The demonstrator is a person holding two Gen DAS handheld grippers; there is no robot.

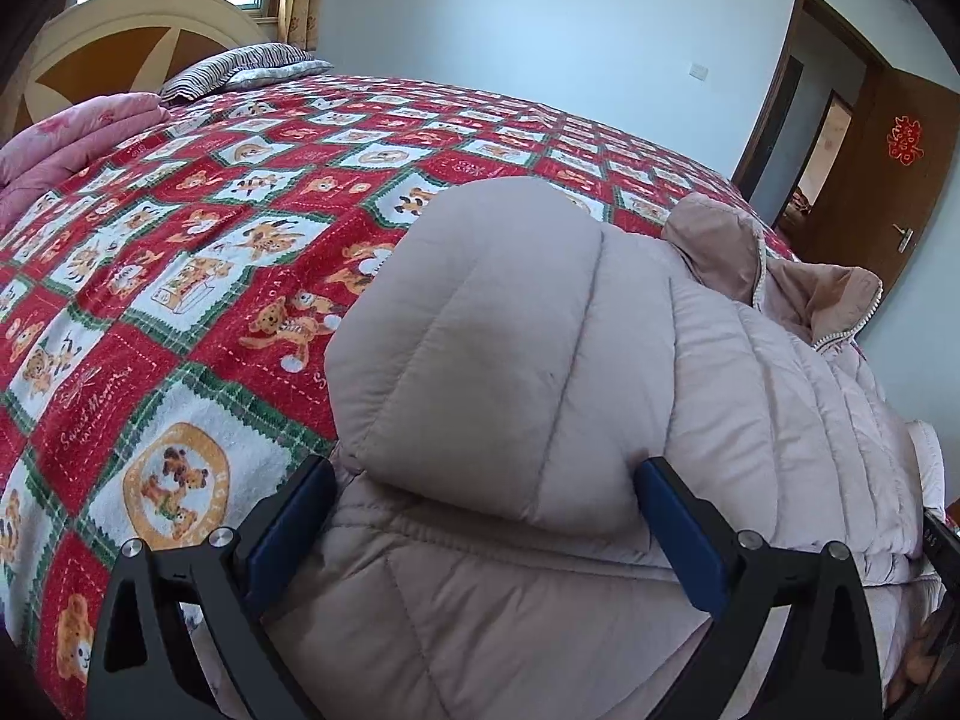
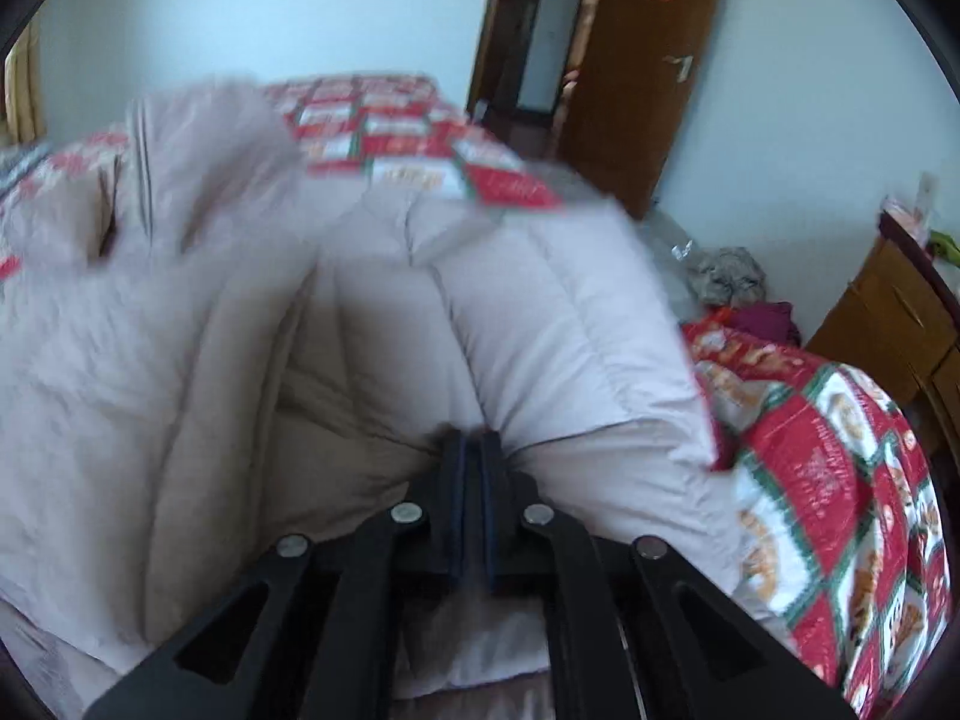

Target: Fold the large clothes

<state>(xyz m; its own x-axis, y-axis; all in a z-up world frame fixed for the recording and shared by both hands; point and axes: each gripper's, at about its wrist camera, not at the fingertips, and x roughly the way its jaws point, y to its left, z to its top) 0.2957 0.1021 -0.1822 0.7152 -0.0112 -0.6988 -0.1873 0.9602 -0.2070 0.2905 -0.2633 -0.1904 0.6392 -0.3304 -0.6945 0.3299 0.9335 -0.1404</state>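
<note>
A big puffy pink coat (image 1: 540,360) lies on the bed with the red teddy bear blanket (image 1: 180,252). The left gripper (image 1: 480,516) is wide open around a folded part of the coat. The right gripper (image 2: 474,450) pinches the coat tight between its closed fingers.

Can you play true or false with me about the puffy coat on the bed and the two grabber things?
1. The right gripper has its fingers pinched shut on the coat. True.
2. The left gripper is squeezed shut. False: its fingers stand wide apart, around a puffy fold of the coat.
3. The blanket is plain blue. False: it is red, white and green squares with teddy bears.
4. The brown door is open. True.
5. A striped pillow lies by the headboard. True.
</note>
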